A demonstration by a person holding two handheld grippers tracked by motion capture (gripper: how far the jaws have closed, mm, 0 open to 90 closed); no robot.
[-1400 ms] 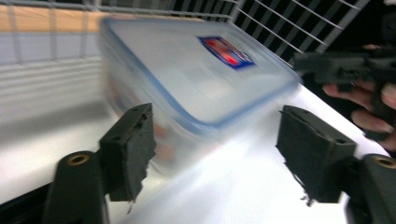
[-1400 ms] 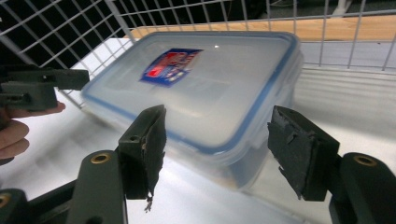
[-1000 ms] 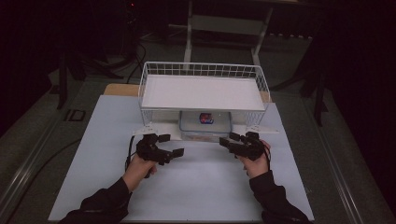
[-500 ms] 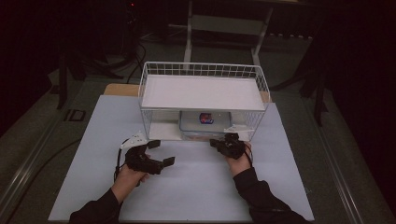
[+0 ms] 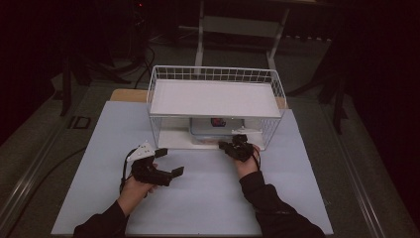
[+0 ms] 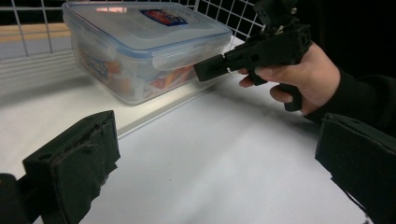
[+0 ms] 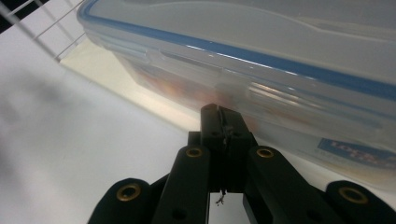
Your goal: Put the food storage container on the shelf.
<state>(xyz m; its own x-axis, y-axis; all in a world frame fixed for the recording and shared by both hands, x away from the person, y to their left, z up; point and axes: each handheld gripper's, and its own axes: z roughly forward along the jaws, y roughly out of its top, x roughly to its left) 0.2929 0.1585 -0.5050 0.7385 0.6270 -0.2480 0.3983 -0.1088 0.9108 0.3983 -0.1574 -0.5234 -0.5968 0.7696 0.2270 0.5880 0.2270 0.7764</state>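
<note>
Closing your right gripper (image 7: 223, 122) was the last thing to change: its jaws have just come together with nothing between them, and they now sit pressed flat against each other, tip right at the front wall of the clear plastic lidded box with the blue seal (image 7: 261, 70). Compared with a second ago, that hand has pushed forward and down to the open front of the white wire shelf rack (image 5: 216, 74). The box sits on the rack's lower level, near its front edge, contents blurred. Shut jaws there suggest you mean to hook or nudge it out. Your left gripper (image 6: 215, 154) hangs wide open over the white table top (image 5: 99, 148), left of the rack's front.
</note>
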